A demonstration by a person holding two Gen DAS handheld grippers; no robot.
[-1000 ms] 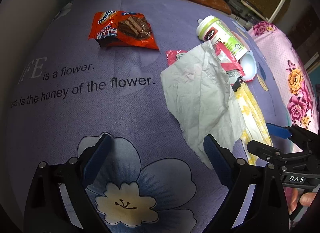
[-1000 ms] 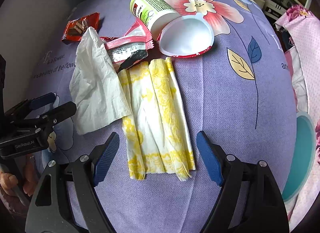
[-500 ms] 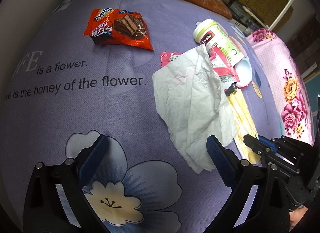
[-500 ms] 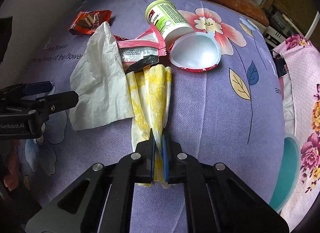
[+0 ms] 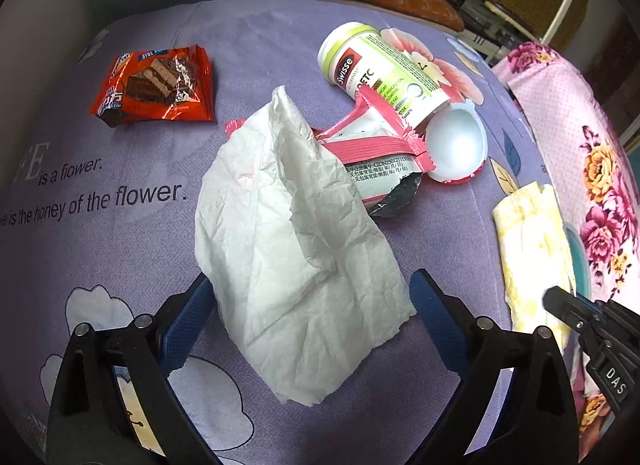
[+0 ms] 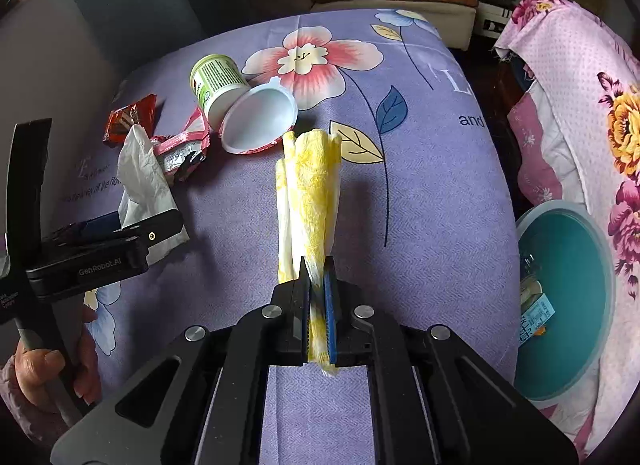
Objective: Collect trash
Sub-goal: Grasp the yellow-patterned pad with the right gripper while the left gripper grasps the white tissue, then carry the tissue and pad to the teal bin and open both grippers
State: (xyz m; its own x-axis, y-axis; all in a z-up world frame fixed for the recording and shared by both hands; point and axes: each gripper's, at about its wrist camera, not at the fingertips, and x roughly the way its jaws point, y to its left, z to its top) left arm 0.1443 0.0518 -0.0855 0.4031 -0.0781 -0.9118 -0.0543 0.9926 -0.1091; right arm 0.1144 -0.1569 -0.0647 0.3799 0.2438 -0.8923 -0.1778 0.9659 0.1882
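Yellow napkin hangs pinched in the right gripper, lifted off the purple cloth and, I judge, due for the teal bin, while the left gripper, jaws spread, straddles the white tissue, needing to close.

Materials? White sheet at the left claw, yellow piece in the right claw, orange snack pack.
White sheet: likely tissue paper, matte, soft creases. Yellow piece: probably printed paper napkin, matte, bunched where the right claw pinches it. Orange snack pack: glossy plastic film, glare and sharp crinkles.
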